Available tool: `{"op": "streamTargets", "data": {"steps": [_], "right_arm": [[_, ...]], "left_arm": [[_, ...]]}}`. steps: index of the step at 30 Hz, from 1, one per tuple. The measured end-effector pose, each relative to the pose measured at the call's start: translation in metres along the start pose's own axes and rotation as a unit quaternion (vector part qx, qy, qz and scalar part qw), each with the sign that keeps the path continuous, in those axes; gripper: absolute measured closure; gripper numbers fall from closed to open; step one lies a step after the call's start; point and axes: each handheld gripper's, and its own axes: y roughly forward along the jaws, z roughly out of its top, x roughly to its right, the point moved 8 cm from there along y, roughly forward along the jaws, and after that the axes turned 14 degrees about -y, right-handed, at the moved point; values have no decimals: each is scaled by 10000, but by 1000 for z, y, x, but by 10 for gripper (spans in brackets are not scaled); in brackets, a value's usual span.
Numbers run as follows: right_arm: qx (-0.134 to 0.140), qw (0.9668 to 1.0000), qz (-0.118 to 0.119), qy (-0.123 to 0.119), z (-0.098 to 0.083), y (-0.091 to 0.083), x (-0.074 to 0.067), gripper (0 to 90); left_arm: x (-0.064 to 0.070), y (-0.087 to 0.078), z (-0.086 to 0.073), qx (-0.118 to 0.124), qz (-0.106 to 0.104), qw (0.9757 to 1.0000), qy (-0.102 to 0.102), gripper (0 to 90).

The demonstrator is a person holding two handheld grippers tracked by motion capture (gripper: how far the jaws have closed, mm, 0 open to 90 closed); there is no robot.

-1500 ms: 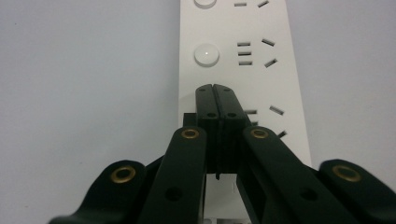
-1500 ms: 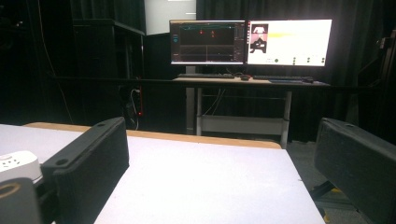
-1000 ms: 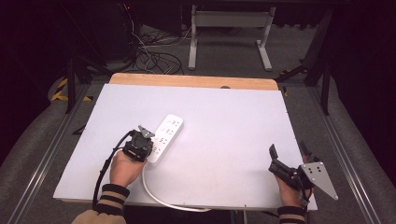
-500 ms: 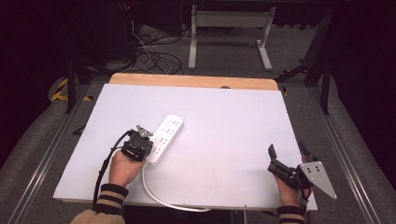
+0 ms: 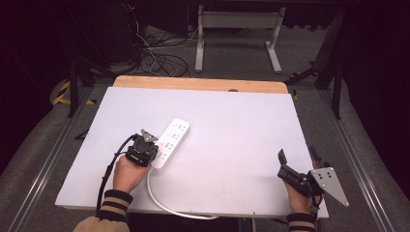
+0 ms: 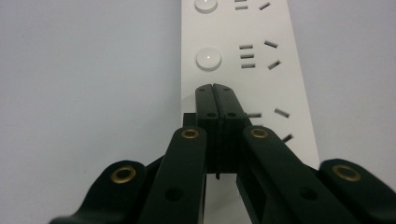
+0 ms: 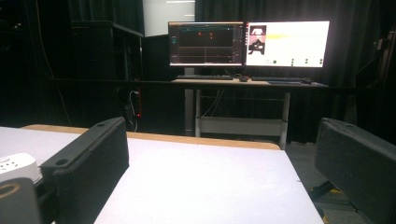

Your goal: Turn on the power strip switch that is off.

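A white power strip (image 5: 172,139) lies at an angle on the left half of the white table (image 5: 232,130), and its white cable (image 5: 162,203) loops toward the front edge. My left gripper (image 5: 151,145) sits over the strip's near end, held by a hand. It is shut with nothing between the jaws (image 6: 216,89), whose tips lie on the strip (image 6: 243,60) in line with its round buttons (image 6: 208,58). Near the front right corner my right gripper (image 5: 299,158) stands open and holds nothing (image 7: 219,140). The strip's end (image 7: 14,165) peeks in beside its left jaw.
A wooden strip (image 5: 198,83) runs along the table's back edge. Behind it, cables (image 5: 159,60) lie on the floor beside a metal stand (image 5: 237,34). Two lit monitors (image 7: 247,44) stand on a desk beyond the table. Dark rails flank both sides.
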Motion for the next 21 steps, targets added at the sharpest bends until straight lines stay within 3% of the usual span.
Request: {"op": "streamTargets", "data": {"steps": [17, 21], "right_arm": [[-18, 10000, -19, 3, -1, 0, 1, 38], [-17, 10000, -39, 26, -1, 0, 2, 38]], "left_arm": [[1, -2, 1, -28, 20, 10000, 8, 900], [0, -2, 0, 18, 29, 9999, 99, 900]]}}
